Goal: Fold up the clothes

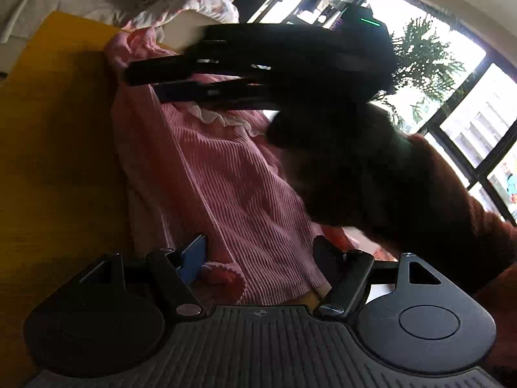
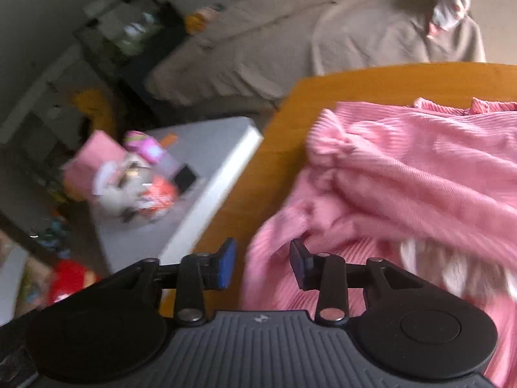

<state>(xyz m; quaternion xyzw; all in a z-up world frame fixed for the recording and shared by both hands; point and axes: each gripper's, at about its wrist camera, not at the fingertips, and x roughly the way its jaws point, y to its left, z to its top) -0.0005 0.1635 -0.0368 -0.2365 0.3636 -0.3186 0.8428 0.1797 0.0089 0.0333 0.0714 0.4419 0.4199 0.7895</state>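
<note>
Behind the yellow bench (image 2: 387, 79) stands a sofa (image 2: 258, 42) under a beige cover, and in the left wrist view a big window (image 1: 468, 119) with a green plant outside gives strong light. On the bench lies a pink ribbed sweater (image 1: 226, 187), with a white frill (image 1: 219, 118) at its collar. It is spread along the bench and is partly bunched into folds on the side that the right wrist view shows.

The left claw (image 1: 258, 255) stands wide above the lower part of the sweater. Its blue left pad (image 1: 193, 258) is beside the cloth near a pink cuff (image 1: 226, 278), and I cannot see the pads pressing anything.

The right claw (image 1: 145, 80) reaches over the top of the sweater in the left wrist view, dark and blurred, held by a hand (image 1: 339, 148) in a brown-red sleeve (image 1: 452, 200). In its own view the fingers (image 2: 227, 266) stand narrow, with a gap between them. A fold of the sweater's edge lies in that gap, but the picture is blurred and the pads seem not to squeeze it.

Beside the bench there is a low grey table (image 2: 206, 174) with toys (image 2: 129, 174) on it.
</note>
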